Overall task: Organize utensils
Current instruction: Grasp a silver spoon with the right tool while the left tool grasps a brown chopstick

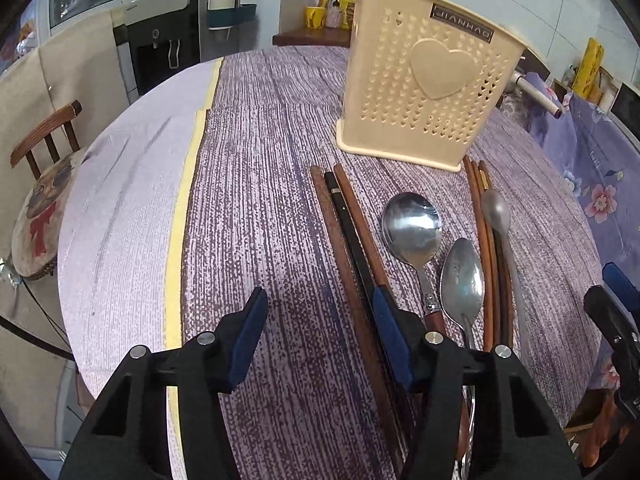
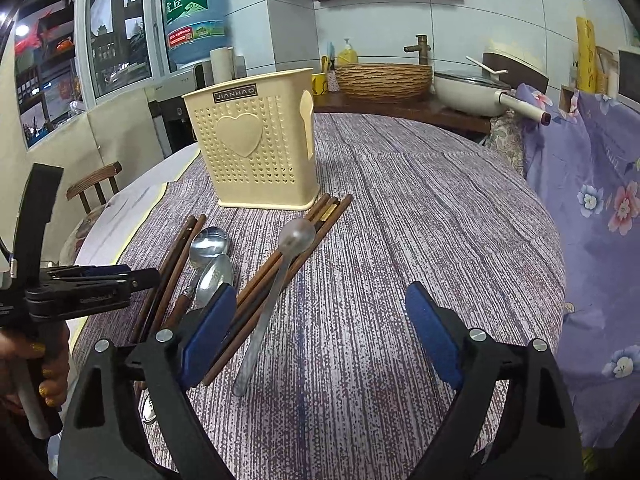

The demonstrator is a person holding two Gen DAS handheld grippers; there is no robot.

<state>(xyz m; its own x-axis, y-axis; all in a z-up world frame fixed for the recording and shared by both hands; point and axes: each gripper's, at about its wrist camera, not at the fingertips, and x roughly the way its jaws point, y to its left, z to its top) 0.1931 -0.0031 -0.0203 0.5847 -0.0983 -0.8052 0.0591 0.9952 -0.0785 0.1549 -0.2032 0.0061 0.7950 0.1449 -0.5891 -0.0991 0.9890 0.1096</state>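
A cream perforated utensil holder (image 1: 424, 80) (image 2: 256, 152) stands on the purple tablecloth (image 1: 260, 200). In front of it lie three chopsticks (image 1: 344, 240), a shiny spoon (image 1: 412, 224), a duller spoon (image 1: 462, 276), a second chopstick bundle (image 1: 486, 240) and a matte grey spoon (image 1: 496, 212). My left gripper (image 1: 320, 320) hovers open over the near ends of the left chopsticks, which run close by its right finger (image 1: 392, 340); the pads press nothing. My right gripper (image 2: 320, 320) is open over bare cloth, with the grey spoon (image 2: 296, 236) and brown chopsticks (image 2: 288, 264) beside its left finger (image 2: 208, 340).
A wooden chair (image 1: 44, 136) with a cushion stands past the table's left edge. A water dispenser (image 1: 160, 40) is behind it. A white pan (image 2: 468, 92) and a woven basin (image 2: 384, 80) sit at the back. Floral fabric (image 2: 600, 200) drapes on the right.
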